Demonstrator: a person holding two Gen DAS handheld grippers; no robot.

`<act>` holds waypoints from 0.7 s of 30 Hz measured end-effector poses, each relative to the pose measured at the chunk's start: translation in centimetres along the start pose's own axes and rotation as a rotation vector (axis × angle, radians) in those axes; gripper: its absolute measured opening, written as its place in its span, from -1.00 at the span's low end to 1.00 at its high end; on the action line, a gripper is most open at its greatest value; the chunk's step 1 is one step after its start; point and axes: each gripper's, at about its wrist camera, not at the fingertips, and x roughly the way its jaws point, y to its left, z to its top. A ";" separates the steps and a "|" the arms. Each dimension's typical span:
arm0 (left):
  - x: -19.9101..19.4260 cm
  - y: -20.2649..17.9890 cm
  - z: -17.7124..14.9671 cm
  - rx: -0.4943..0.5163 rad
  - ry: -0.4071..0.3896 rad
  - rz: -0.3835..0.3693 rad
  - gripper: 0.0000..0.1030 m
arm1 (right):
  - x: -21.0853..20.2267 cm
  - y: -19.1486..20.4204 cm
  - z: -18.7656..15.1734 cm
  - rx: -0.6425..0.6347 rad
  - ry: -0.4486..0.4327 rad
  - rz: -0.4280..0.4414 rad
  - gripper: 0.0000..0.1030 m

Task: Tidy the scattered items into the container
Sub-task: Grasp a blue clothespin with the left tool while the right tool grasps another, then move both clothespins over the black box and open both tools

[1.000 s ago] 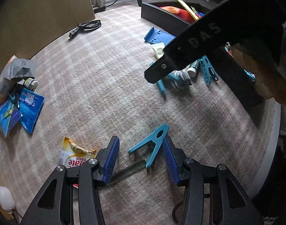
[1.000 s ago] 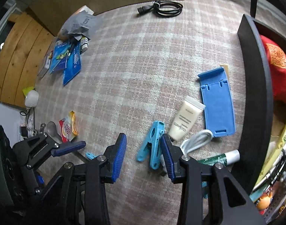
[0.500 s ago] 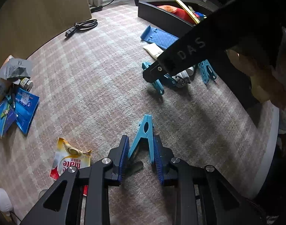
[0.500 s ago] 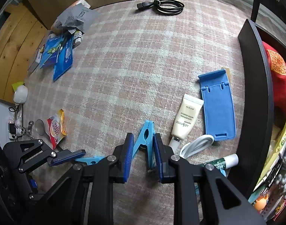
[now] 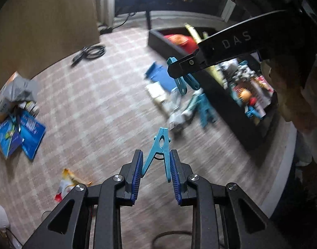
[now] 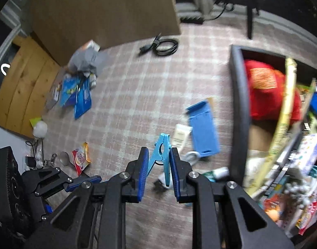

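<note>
Presently, a blue clothespin (image 5: 161,153) is clamped in the left gripper (image 5: 156,174); another clothespin (image 6: 161,154) is clamped in the right gripper (image 6: 158,174), both raised above the carpet (image 6: 133,108), near the black container (image 6: 238,112).

Woven checked carpet (image 5: 96,112), smooth plastic clothespin (image 5: 161,145), matt black container (image 6: 238,108).
</note>
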 end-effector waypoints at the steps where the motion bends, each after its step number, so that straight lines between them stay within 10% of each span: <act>1: 0.1 -0.2 0.7 0.006 -0.005 -0.008 -0.52 | -0.7 -0.5 -0.1 0.007 -0.011 -0.006 -0.60; 21: 0.9 -15.7 8.3 0.181 -0.056 -0.184 -0.52 | -11.6 -16.1 -6.3 0.293 -0.186 -0.173 -0.60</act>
